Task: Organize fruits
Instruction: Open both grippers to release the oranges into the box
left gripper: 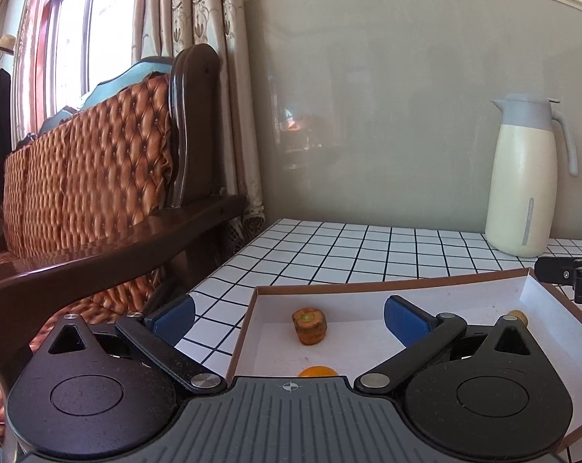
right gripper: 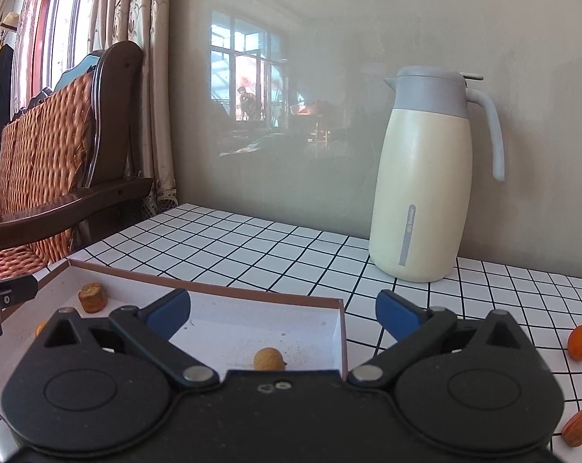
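Two hand-held grippers hover with their jaws spread wide and nothing between them over a shallow cardboard tray (left gripper: 520,289) set on a table covered in a white cloth with a black grid (left gripper: 368,254). In the left wrist view, the left gripper (left gripper: 291,314) frames a stubby orange piece of fruit with a greenish cut top (left gripper: 309,326), which stands on the tray's white floor ahead of the blue pads and apart from both. A round orange fruit (left gripper: 317,371) lies closer, mostly hidden behind the gripper's body, and a tan piece (left gripper: 518,315) peeks out past the right finger. In the right wrist view, the right gripper (right gripper: 283,314) straddles the tray's right wall: its left finger is over the tray floor and its right finger over the cloth. A tan walnut-like piece (right gripper: 268,359) lies inside the tray just ahead of the gripper's body, between the fingers but behind their tips. Two orange-brown pieces stay on the cloth outside the tray, well to the gripper's right: a rounder one (right gripper: 581,342) farther back and a nut-shaped one (right gripper: 578,427) at the near edge. A cream jug with a grey lid (right gripper: 425,177) stands by the wall.
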Demonstrator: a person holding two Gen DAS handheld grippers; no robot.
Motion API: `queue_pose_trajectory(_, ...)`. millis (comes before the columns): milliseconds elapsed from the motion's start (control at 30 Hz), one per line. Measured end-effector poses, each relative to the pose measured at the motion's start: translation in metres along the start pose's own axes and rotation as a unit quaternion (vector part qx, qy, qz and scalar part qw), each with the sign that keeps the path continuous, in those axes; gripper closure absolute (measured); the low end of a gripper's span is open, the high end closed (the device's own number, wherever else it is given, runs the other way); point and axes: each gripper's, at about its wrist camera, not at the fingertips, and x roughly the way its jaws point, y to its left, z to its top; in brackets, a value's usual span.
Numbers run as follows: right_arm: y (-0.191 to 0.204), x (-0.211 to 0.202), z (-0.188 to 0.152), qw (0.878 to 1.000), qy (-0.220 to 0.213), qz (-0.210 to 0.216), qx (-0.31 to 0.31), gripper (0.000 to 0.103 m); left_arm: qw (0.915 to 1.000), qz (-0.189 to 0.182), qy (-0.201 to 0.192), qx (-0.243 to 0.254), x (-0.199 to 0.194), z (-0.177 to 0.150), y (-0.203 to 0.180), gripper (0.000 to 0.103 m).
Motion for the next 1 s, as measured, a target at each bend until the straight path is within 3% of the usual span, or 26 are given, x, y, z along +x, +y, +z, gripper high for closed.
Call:
queue_pose_trajectory(433, -0.001, -0.017, -0.002, 1.0, -0.003, -0.008, -0.015, 0.006, 0.9999, -0.011, 0.003, -0.001, -0.011, -0.001, -0.003, 0.0)
queue_pose_trajectory(1000, -0.03, -0.065, -0.007, 0.999, -0.012, -0.03, -0.004, 0.006, 0.9995, -0.03, -0.007, -0.002, -0.045, -0.002, -0.029, 0.0)
